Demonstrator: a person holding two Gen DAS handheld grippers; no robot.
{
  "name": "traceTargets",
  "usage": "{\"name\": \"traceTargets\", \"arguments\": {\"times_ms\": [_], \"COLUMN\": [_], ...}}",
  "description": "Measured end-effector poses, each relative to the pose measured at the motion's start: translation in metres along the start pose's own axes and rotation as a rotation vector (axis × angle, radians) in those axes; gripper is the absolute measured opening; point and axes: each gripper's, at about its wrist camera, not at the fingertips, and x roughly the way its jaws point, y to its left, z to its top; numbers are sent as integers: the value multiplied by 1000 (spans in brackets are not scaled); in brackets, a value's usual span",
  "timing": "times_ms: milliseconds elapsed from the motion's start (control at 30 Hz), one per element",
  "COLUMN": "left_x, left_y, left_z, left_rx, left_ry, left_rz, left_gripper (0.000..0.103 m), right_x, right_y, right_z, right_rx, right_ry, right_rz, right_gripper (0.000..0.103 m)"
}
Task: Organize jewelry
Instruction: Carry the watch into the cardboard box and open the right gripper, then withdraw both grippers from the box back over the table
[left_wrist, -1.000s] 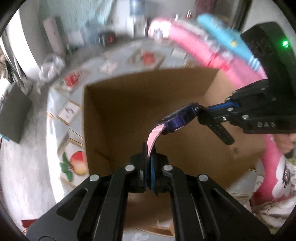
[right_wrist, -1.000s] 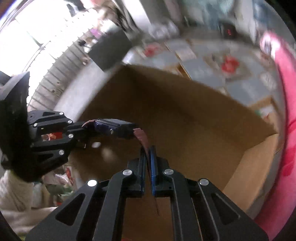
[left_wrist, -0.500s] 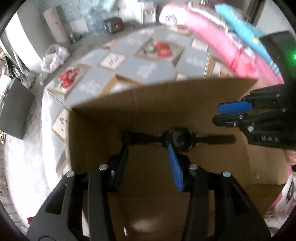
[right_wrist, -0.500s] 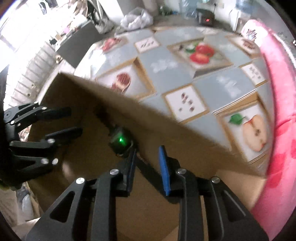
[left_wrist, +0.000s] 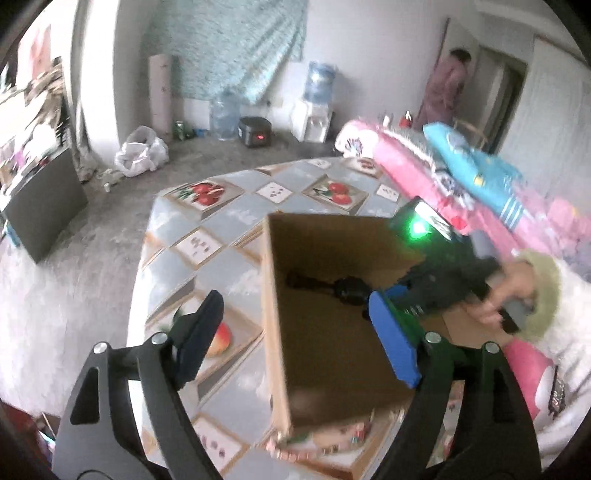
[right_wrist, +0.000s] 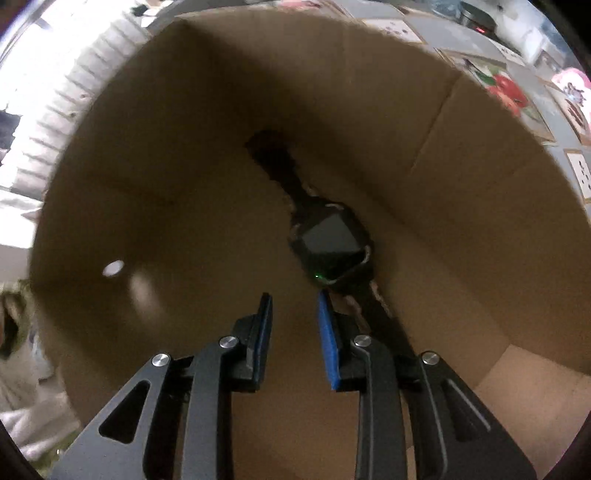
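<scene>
A dark watch (right_wrist: 332, 243) with a square face lies flat on the floor of the cardboard box (right_wrist: 461, 192), its strap stretched out. My right gripper (right_wrist: 293, 314) points down inside the box, open a little with nothing between its blue pads; the near strap runs beside its right finger. In the left wrist view the watch (left_wrist: 332, 286) shows deep in the box (left_wrist: 273, 295). My left gripper (left_wrist: 295, 332) hangs above the box's near left corner, its jaws opening wide and empty. The right gripper's black body (left_wrist: 443, 273) reaches in from the right, held by a hand (left_wrist: 506, 295).
The box stands on a table with a fruit-print cloth (left_wrist: 207, 240). Small blurred items and pink beads (left_wrist: 284, 450) lie by the box's near corner. Pink and blue bedding (left_wrist: 461, 177) is piled at the right. A person (left_wrist: 443, 88) stands at a far doorway.
Both grippers held the watch by its straps, then let go; it now lies in the box. The left gripper opened wide and pulled back and up. The right sank into the box.
</scene>
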Motion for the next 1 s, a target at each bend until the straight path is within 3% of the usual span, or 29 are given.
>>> {"name": "traceTargets", "arguments": {"times_ms": [100, 300, 400, 500, 633, 733, 833, 1000], "left_x": [-20, -35, -32, -25, -11, 5, 19, 42], "left_y": [14, 26, 18, 7, -4, -8, -9, -10], "left_z": [-32, -98, -118, -137, -156, -162, -158, -154], "left_rx": [-51, -138, -111, -67, -62, -67, -63, -41], "left_ry": [-25, -16, 15, 44, 96, 123, 132, 164], "left_rz": [-4, -13, 20, 51, 62, 103, 159, 224], "left_gripper": [81, 83, 83, 83, 83, 83, 83, 83], "right_x": [1, -16, -51, -104, -171, -191, -183, -131], "right_y": [-6, -5, 3, 17, 41, 51, 53, 56], "right_z": [4, -7, -26, -57, -124, -171, -209, -249], "right_rx": [28, 58, 54, 35, 25, 38, 76, 192], "right_ry": [-23, -63, -156, -311, -540, -639, -658, -628], "right_rz": [-54, -45, -37, -71, -130, -159, -170, -169], "right_gripper": [24, 24, 24, 25, 54, 68, 73, 77]}}
